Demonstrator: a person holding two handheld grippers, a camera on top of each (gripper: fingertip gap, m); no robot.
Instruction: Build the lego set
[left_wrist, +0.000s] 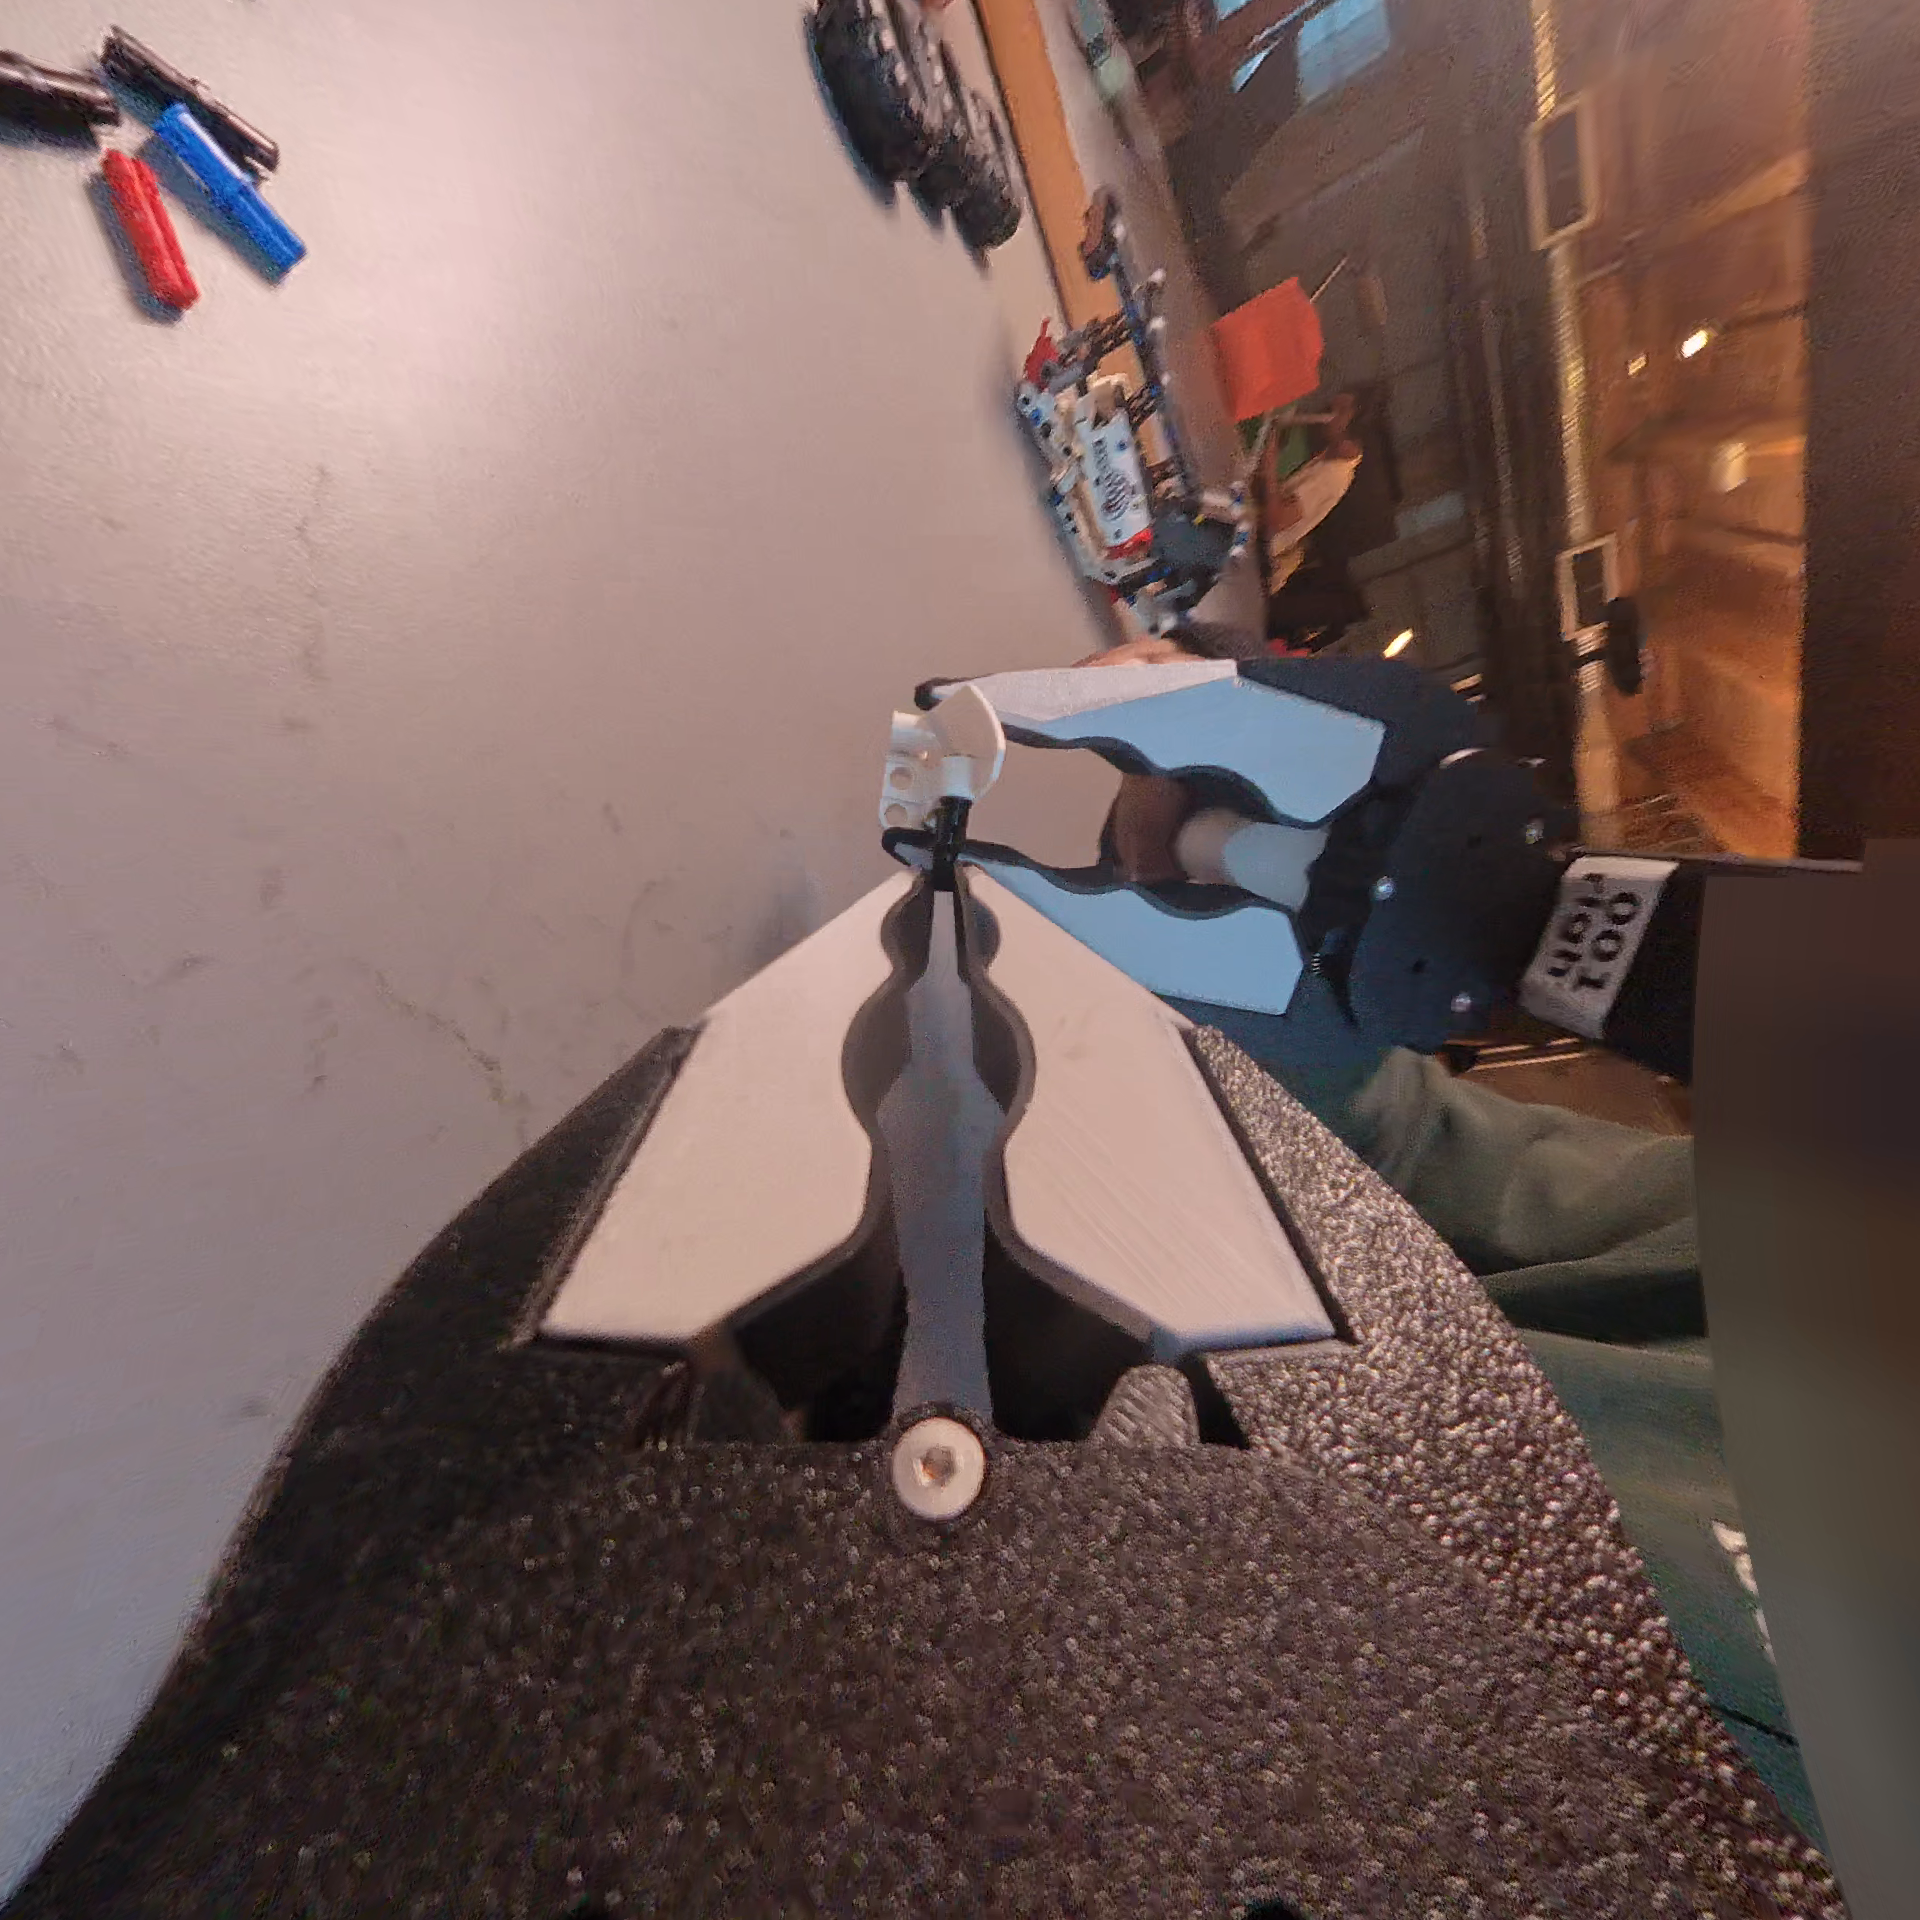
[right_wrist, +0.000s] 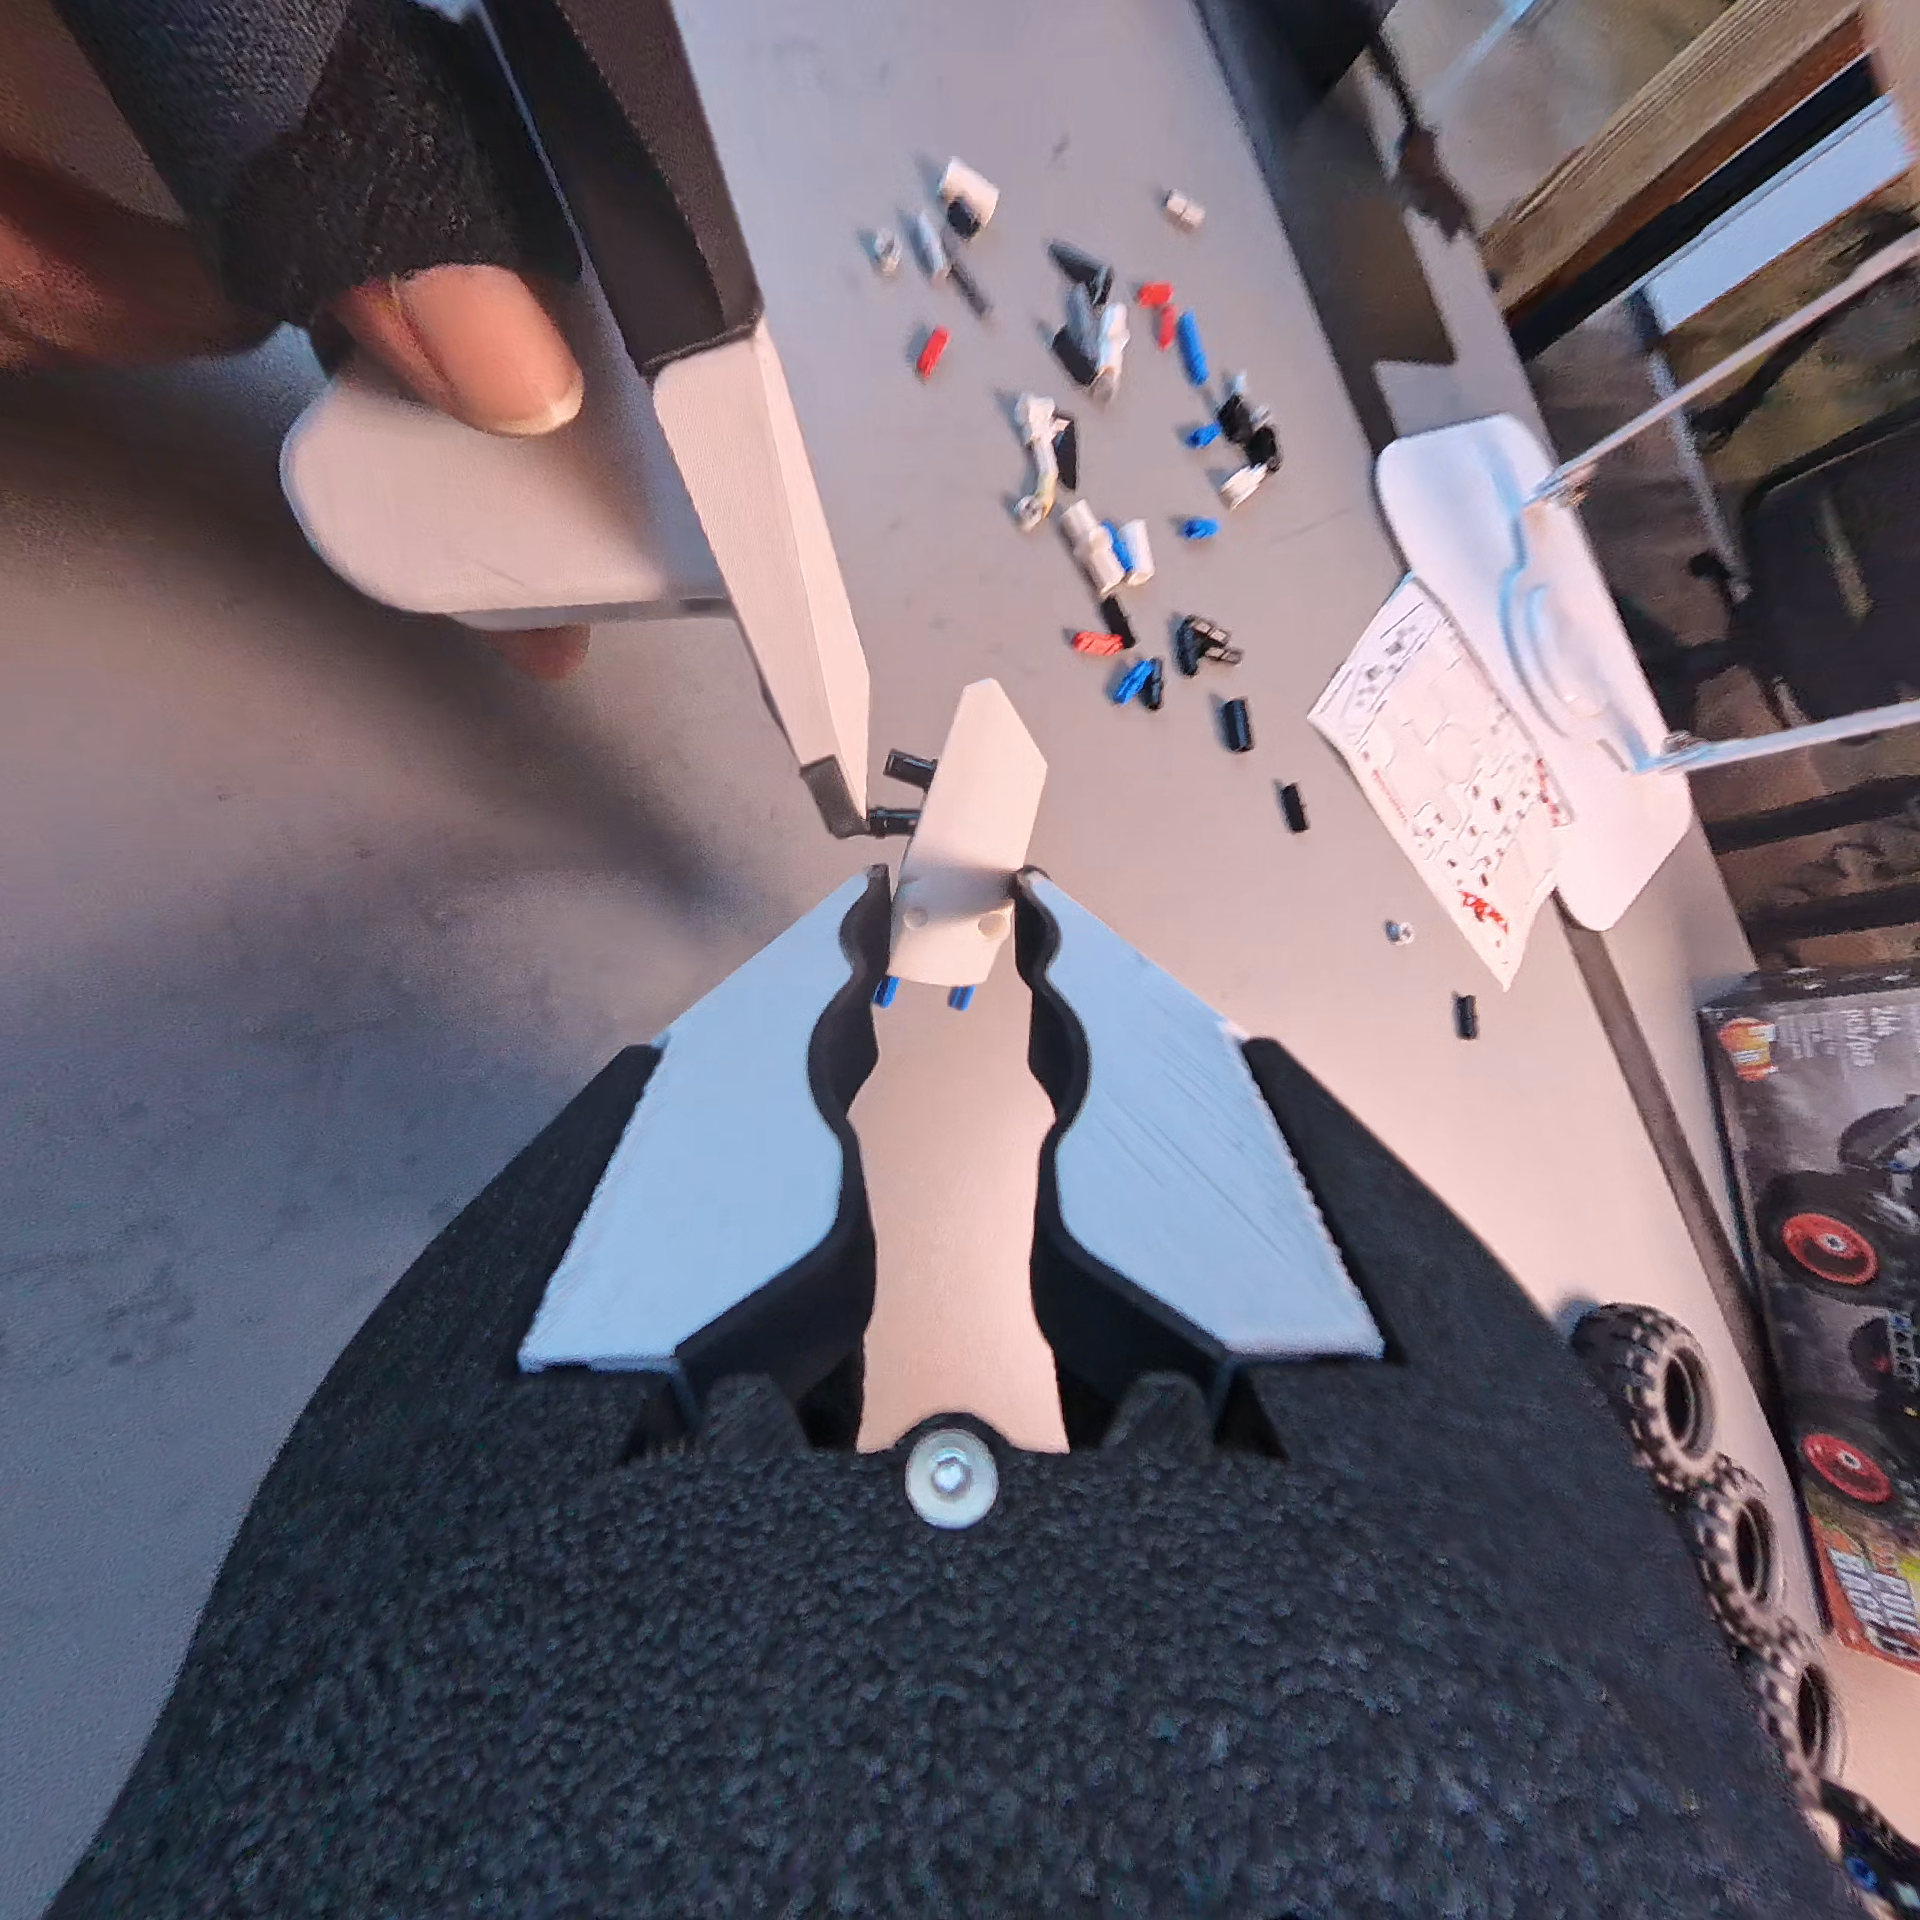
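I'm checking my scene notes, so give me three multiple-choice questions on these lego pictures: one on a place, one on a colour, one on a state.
1. Where do the tyres lie?
A) by the right edge of the table, near the box
B) among the loose parts
C) on the instruction sheet

2. What colour are the pins sticking out of the near end of the white piece?
A) red
B) blue
C) yellow

3. The right gripper is:
A) open and empty
B) shut on a tyre
C) shut on the white piece

Answers: A, the tyres line the edge beside the box; B, two blue stubs show; C, its fingers pinch the piece on both sides.
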